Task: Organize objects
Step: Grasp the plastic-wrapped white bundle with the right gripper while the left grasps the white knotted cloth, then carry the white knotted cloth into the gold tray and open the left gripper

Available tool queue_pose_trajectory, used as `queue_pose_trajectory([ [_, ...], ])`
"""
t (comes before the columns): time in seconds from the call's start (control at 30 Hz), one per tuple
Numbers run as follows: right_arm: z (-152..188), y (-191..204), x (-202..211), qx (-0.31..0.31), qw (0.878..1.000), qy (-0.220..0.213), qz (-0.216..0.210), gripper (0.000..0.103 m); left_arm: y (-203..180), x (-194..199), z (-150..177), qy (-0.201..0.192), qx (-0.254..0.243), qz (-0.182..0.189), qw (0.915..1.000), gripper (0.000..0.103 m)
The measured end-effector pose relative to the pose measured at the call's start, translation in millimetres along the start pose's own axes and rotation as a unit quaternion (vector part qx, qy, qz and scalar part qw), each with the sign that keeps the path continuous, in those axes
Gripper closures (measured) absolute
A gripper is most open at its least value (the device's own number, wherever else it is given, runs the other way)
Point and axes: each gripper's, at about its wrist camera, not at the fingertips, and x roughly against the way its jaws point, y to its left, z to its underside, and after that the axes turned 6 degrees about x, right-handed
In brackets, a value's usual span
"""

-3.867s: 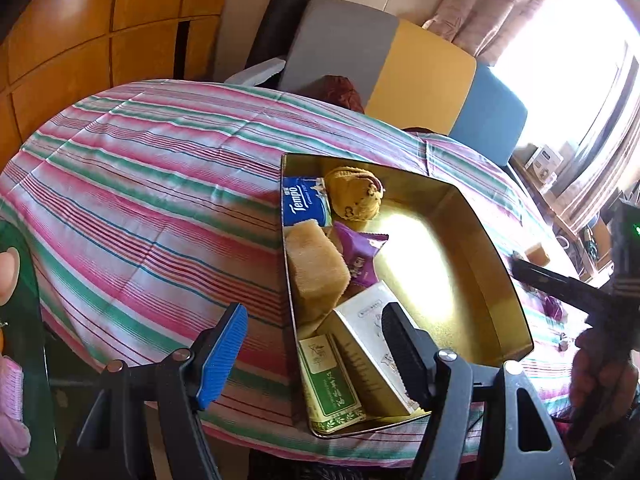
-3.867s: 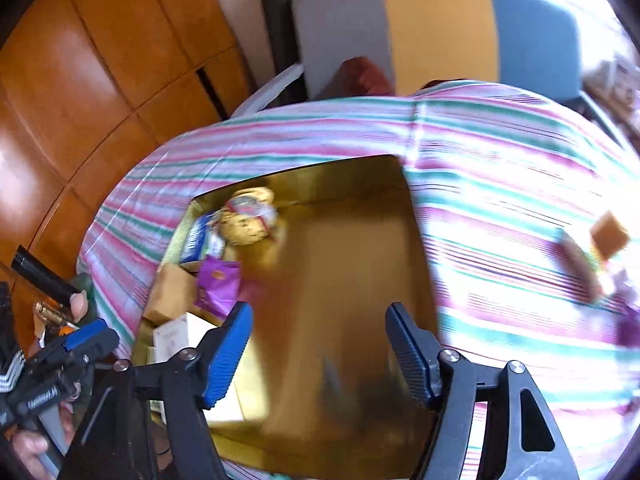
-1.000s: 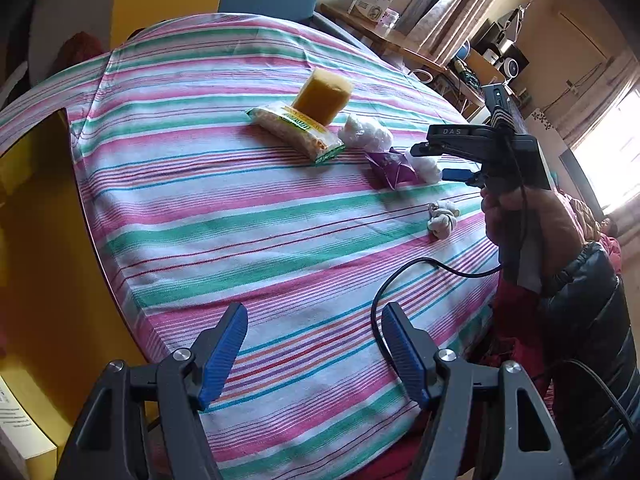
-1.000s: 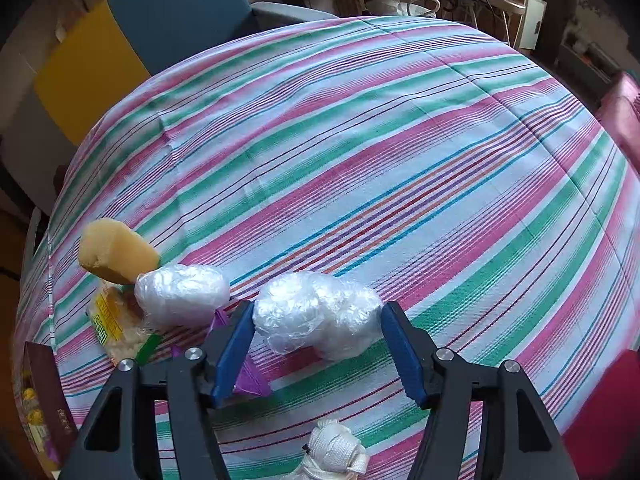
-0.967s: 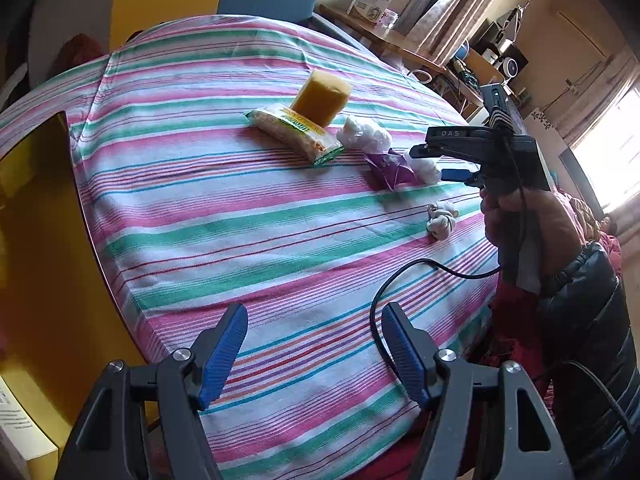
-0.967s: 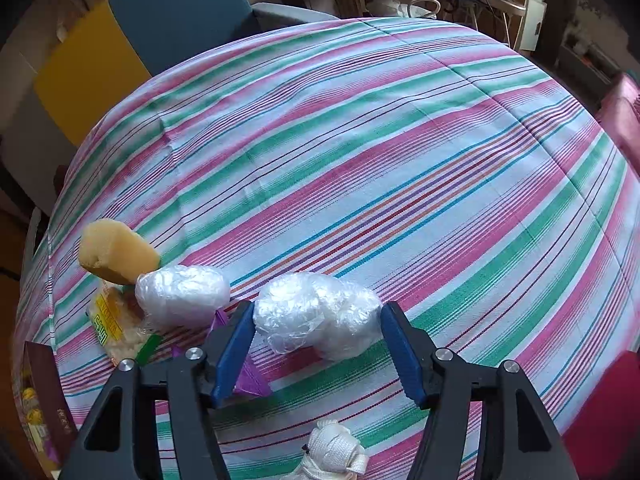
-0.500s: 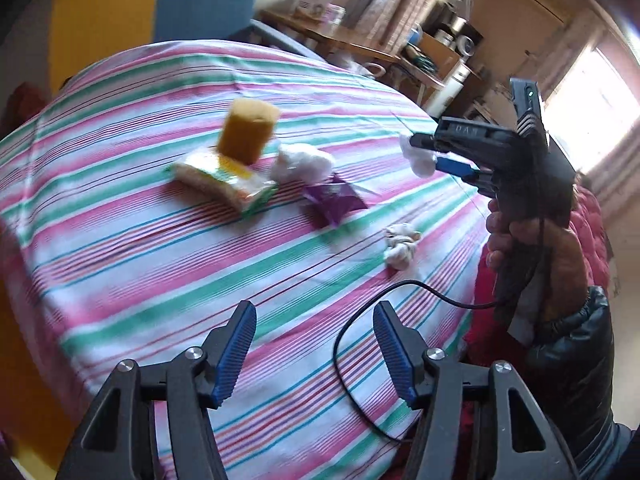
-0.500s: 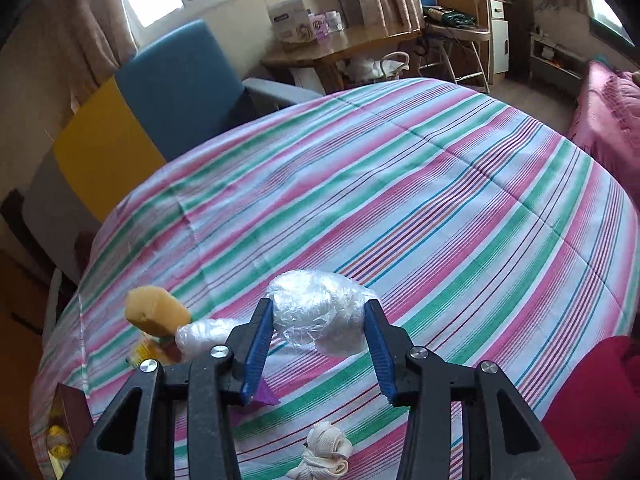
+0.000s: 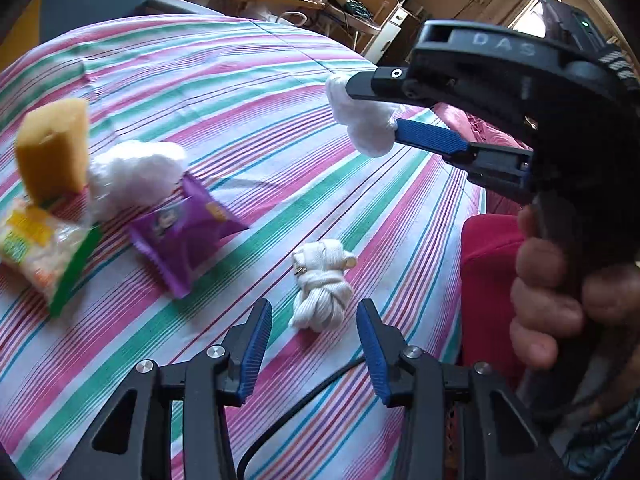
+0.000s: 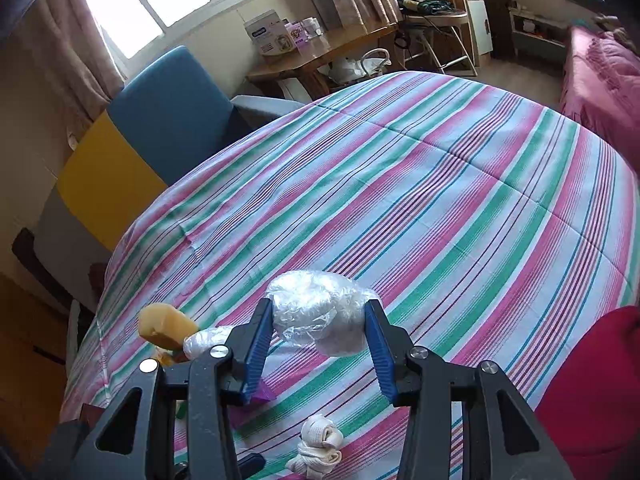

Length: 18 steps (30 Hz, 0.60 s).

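Now the striped cloth surface [image 10: 440, 184] runs wide and bare toward its rounded far edge. Right tool [image 10: 318, 334] is clamped on a crinkly plastic-wrapped bundle [image 10: 320, 316], lifted above the cloth. Left tool [image 9: 312, 344], jaws just been closing, grips nothing; a knotted white cloth roll [image 9: 320, 284] lies just ahead between its tips.

2 wrist views share tablecloth [image 9: 280, 120] (close).
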Motion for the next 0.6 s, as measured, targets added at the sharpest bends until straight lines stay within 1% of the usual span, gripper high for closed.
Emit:
queue_pose_trajectory([
  [0.13, 0, -2, -1, -0.004, 1.0, 0.002, -0.003, 0.057, -3, -14, -7, 0.003, 0.003, 0.005, 1.0, 0.06],
  [0.17, 0, -1, -1, -0.003, 1.0, 0.002, -0.003, 0.057, -5, -19, -8, 0.004, 0.001, -0.001, 1.0, 0.061],
  [0.23, -1, -1, -2, -0.002, 1.0, 0.002, -0.001, 0.057, -10, -26, -8, 0.001, -0.011, -0.024, 0.9997, 0.071],
  [0.3, -1, -2, -3, -0.003, 1.0, 0.005, -0.001, 0.057, -12, -25, -6, -0.006, -0.017, -0.034, 0.9993, 0.075],
  [0.37, -1, 0, -7, 0.006, 1.0, 0.012, -0.004, 0.057, -11, -18, 0, -0.01, -0.009, -0.042, 0.999, 0.075],
  [0.43, 0, 6, -12, 0.02, 0.999, 0.023, -0.017, 0.057, -11, -3, 10, -0.031, -0.013, -0.057, 0.9978, 0.075],
  [0.5, 2, 15, -17, 0.039, 0.998, 0.038, -0.036, 0.057, -8, 17, 21, -0.049, -0.005, -0.06, 0.997, 0.075],
  [0.6, 6, 24, -24, 0.064, 0.996, 0.055, -0.03, 0.057, 0, 43, 39, -0.067, 0.013, -0.073, 0.995, 0.075],
])
